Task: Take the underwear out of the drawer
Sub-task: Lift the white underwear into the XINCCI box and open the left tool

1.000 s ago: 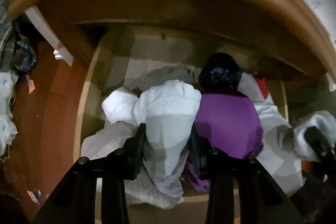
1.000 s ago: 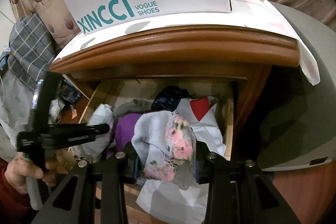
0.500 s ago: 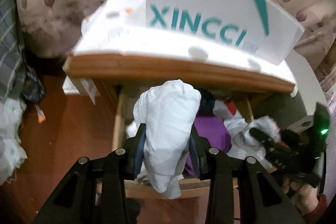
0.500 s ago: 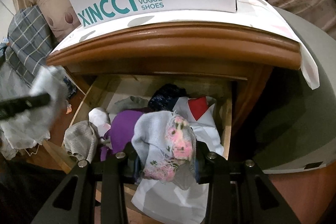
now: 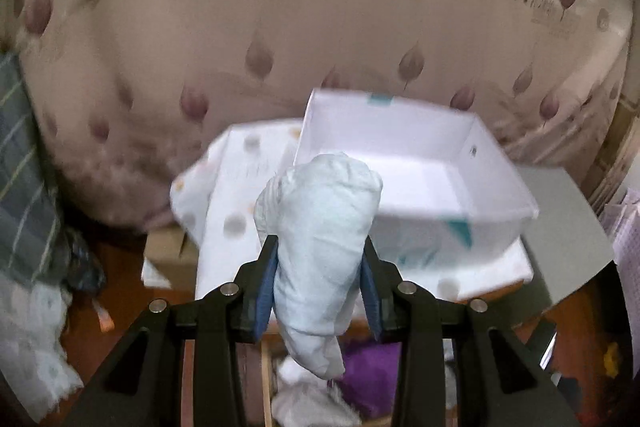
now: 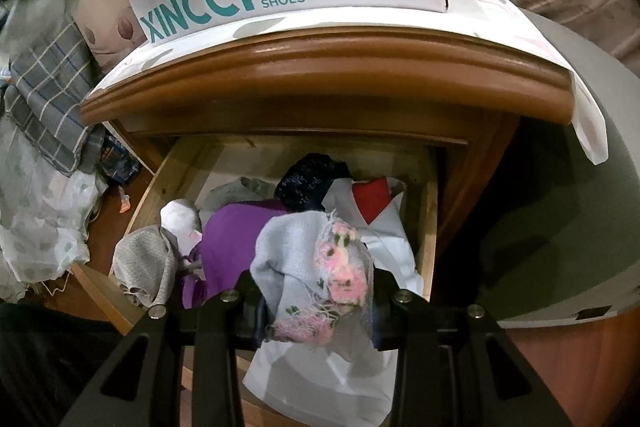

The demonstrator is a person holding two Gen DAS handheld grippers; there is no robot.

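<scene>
Left gripper (image 5: 318,283): clenched on a rolled white underwear bundle (image 5: 320,251), held ahead of an open white shoe box (image 5: 412,171), drawer contents low behind the jaws. Right gripper (image 6: 316,303): clenched on a grey knitted garment with pink trim (image 6: 316,271), positioned over the open drawer (image 6: 430,227). Beyond its tips: purple cloth (image 6: 236,243), dark bundle (image 6: 312,183), red-and-white item (image 6: 376,199).

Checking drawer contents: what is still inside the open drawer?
In the drawer: a purple garment, dark bundle, red-and-white piece, grey knit. Anything beneath them is covered.
</scene>
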